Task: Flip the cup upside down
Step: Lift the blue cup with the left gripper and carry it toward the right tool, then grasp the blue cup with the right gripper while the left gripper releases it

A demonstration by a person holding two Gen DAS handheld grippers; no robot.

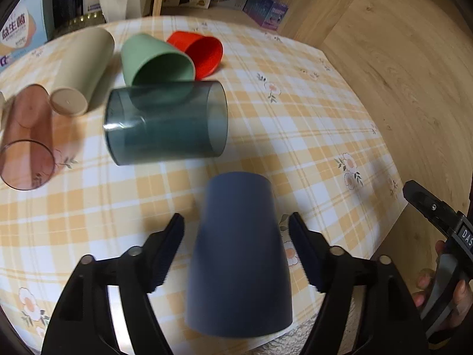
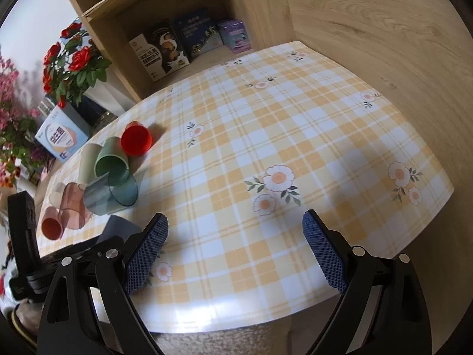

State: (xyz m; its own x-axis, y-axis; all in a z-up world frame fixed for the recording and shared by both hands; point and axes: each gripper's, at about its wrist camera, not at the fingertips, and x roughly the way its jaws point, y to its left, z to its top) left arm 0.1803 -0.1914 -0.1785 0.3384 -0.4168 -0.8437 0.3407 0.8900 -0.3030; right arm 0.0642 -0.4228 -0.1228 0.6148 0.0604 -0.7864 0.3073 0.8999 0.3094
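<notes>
A dark blue-grey cup (image 1: 241, 254) stands upside down near the front edge of the checked tablecloth (image 1: 295, 124), blurred, between the fingers of my left gripper (image 1: 236, 251). The jaws are open and stand clear of its sides. The cup's top shows in the right wrist view (image 2: 119, 227), behind the left gripper's body. My right gripper (image 2: 236, 251) is open and empty above the tablecloth's (image 2: 266, 136) front edge, to the right of the cup.
Several cups lie on their sides further back: a clear teal one (image 1: 165, 124), green (image 1: 153, 59), red (image 1: 201, 50), beige (image 1: 79, 71) and clear pink (image 1: 26, 136). Boxes (image 2: 165, 47) stand in a wooden shelf; flowers (image 2: 71, 65) at left. A wooden panel (image 1: 399, 59) flanks the table's right.
</notes>
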